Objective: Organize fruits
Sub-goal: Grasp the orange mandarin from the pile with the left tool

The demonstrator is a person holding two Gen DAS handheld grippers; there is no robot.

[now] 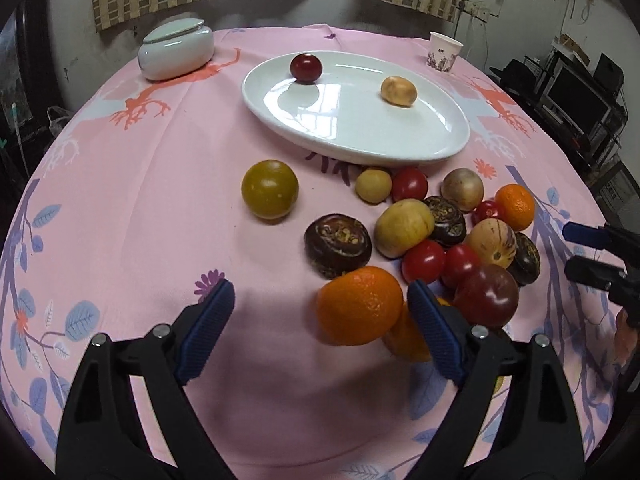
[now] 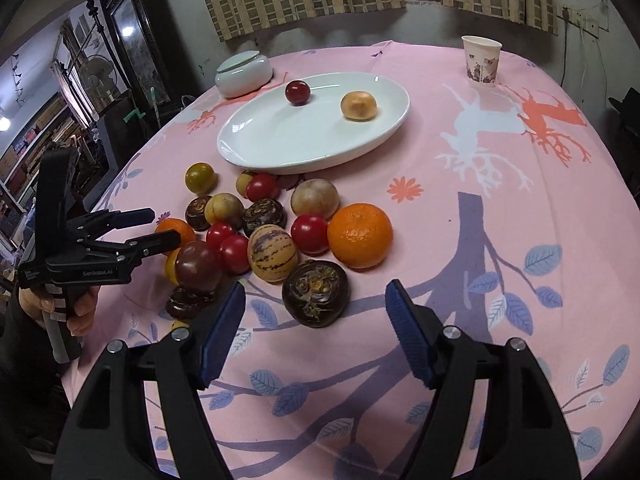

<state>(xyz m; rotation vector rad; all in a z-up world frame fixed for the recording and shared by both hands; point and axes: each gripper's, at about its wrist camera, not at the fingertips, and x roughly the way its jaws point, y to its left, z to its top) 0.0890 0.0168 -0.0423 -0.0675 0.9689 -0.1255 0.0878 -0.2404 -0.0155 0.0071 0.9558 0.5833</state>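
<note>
So both claws are released with nothing between them. The left claw [image 1: 320, 312] hangs over the pink cloth on the desk [image 1: 140, 220], with an orange [image 1: 359, 305] just beside its right finger but not gripped. The right claw [image 2: 316, 316] sits near a dark round fruit [image 2: 315, 293]. Most of the fruit is heaped in front of the white oval plate [image 1: 360, 140]; the plate itself holds only a dark red one [image 1: 306, 67] and a tan one [image 1: 398, 91].
</note>
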